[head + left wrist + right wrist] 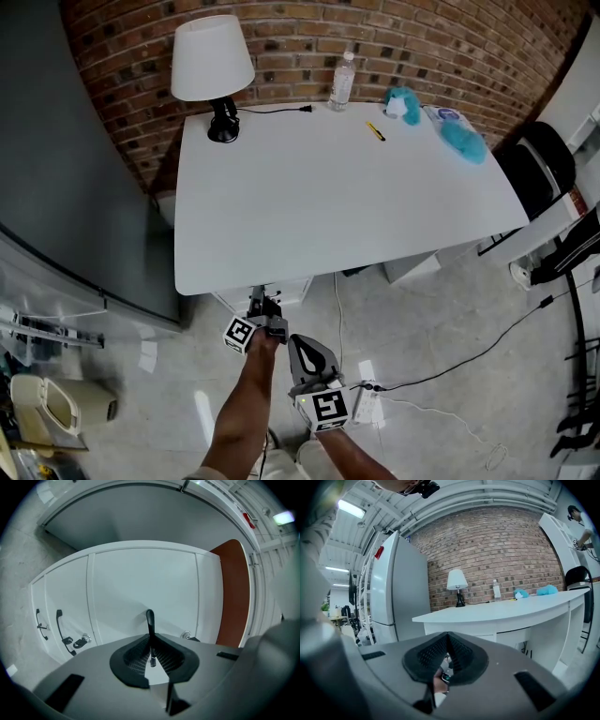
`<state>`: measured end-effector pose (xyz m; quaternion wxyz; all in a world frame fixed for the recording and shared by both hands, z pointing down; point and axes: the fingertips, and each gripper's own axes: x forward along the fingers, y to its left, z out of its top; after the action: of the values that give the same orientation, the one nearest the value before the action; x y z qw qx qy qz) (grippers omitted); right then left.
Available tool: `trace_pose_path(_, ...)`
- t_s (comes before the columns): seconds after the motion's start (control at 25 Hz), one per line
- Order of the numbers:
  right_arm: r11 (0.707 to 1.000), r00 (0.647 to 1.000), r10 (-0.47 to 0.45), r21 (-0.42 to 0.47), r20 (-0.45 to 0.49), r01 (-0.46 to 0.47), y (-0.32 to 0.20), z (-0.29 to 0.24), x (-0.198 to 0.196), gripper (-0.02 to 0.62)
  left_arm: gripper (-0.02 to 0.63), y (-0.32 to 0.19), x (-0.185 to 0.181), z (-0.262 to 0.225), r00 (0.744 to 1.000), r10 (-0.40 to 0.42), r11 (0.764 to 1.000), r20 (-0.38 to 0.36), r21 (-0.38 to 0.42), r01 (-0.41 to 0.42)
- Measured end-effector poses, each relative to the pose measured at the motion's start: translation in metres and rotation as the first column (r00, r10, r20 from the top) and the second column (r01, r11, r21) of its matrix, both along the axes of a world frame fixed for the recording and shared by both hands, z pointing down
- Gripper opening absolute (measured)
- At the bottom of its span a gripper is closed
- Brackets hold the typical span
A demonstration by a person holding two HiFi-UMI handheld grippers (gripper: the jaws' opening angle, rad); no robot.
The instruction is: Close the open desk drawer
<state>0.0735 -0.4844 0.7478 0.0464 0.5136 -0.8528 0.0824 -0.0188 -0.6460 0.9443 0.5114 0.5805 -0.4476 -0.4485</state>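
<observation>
Only the left gripper view shows the grip: the left gripper (151,643) has its fingers clamped on the thin black drawer handle (150,619), which rises from between them against the white drawer front (145,578). On the neighbouring panel sits a second black handle (59,631) with a key (80,641) beside it. How far the drawer stands out cannot be told. In the head view the held handle is hidden by the gripper, which reaches under the front edge of the table (309,216) near its front left corner. The right gripper (300,345) hangs just beside the left one, nearer the person, over the floor (441,309). Its own view shows its fingers together with nothing gripped, only a bit of a hand (439,681) past them. On the table a white-shaded lamp (212,66) stands at the far left corner and a water bottle (342,82) at the far edge, with a yellow pen (375,131) near it and teal cloths (464,139) toward the far right corner. A grey refrigerator (75,159) stands left of the table, a black chair (536,169) stands to its right, and cables (450,361) trail over the floor
</observation>
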Motion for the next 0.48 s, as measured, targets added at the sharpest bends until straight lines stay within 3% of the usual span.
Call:
trace_pose_path(0.16, 1.000, 1.000, 0.001, 0.005, 0.006, -0.001, 0.000, -0.006, -0.002, 0.011, 0.029, 0.003, 0.000, -0.002, 1.000, -0.002, 1.000, 0.011, -0.019, 0.002)
trace_pose_path(0.48, 1.000, 1.000, 0.002, 0.006, 0.008, -0.002, 0.004, -0.005, -0.001, 0.011, 0.016, 0.048, 0.009, 0.016, 0.997, 0.011, 1.000, -0.072, -0.016, -0.012)
